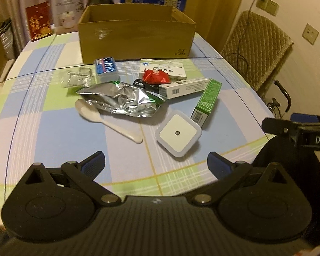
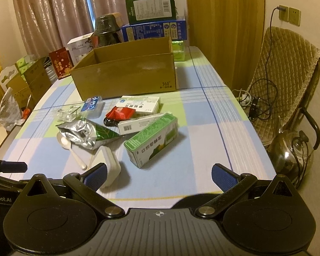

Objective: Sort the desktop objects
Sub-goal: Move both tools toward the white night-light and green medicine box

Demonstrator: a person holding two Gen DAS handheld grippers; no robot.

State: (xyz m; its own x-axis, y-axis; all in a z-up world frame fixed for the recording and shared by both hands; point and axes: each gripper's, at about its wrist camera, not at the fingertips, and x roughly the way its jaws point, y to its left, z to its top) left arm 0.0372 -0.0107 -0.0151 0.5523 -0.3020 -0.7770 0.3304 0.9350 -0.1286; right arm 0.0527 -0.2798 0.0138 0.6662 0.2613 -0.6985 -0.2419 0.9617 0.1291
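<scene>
Loose items lie on the checked tablecloth in front of an open cardboard box. Nearest the left gripper is a white square night light, with a white plastic spoon and a crumpled foil pouch beyond. A green carton lies ahead of the right gripper. Further back are white medicine boxes, a red packet and a blue card box. Both grippers hover open with nothing between their fingers.
Clear plastic packaging lies left of the pile. Stacked boxes and a dark pot stand behind the cardboard box. A padded chair with cables and a glass kettle sits off the table's right edge.
</scene>
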